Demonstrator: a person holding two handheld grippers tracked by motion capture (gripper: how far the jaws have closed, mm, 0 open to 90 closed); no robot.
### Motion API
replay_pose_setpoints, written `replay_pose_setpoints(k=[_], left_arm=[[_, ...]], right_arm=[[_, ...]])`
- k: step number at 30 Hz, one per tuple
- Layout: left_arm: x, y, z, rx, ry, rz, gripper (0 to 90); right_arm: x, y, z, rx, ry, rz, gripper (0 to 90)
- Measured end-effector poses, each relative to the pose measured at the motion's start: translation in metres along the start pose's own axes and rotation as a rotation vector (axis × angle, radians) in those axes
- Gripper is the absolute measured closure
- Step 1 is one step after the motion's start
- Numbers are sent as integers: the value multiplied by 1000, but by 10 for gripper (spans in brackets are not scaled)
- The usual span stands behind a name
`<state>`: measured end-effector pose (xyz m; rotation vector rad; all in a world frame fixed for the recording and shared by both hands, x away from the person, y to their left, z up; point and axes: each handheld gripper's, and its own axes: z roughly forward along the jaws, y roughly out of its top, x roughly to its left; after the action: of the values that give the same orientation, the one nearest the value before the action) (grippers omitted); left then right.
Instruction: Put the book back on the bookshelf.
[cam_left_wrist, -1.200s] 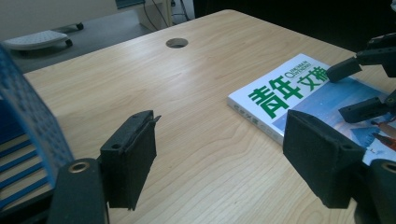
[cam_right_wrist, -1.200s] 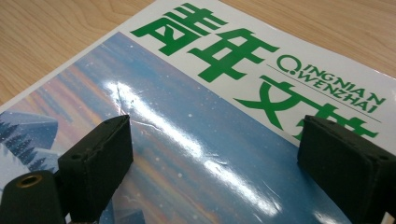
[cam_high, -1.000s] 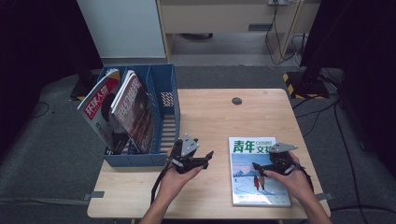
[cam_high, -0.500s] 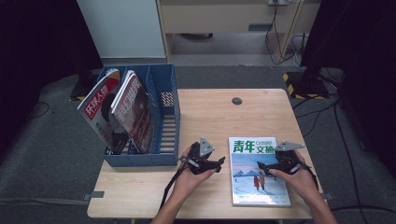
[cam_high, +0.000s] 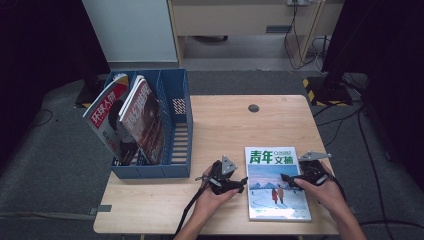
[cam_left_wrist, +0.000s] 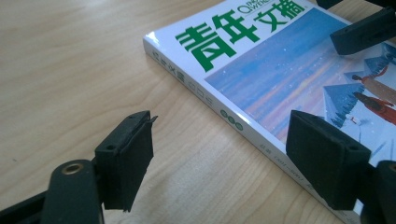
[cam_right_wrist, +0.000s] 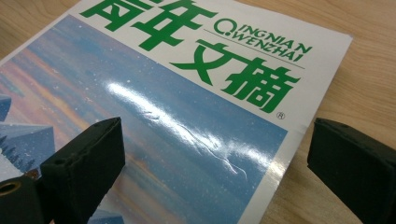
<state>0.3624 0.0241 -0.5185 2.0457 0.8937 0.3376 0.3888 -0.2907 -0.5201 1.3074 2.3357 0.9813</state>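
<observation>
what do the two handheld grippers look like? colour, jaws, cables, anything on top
Both the left gripper and the right gripper are black, each with two blocky black jaws, a grey three-cornered plate on top and a trailing black cable. Forearms are bare, no sleeves visible.

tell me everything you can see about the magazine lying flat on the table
The magazine lies flat, cover up, on the near right part of the wooden table. Its glossy cover has a white band with large green Chinese characters and "QINGNIAN WENZHAI", above a blue snowy scene with small figures. The white spine faces the left gripper, whose open jaws straddle that edge. The right gripper is open over the opposite edge. A slight crease catches light on the cover. Whether either gripper touches it is unclear.
</observation>
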Motion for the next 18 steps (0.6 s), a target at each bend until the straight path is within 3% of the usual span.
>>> replay_pose_setpoints(k=[18], left_arm=[[-18,-6,11,30,-24,23,204]], right_arm=[[-7,-6,5,6,60,105,27]])
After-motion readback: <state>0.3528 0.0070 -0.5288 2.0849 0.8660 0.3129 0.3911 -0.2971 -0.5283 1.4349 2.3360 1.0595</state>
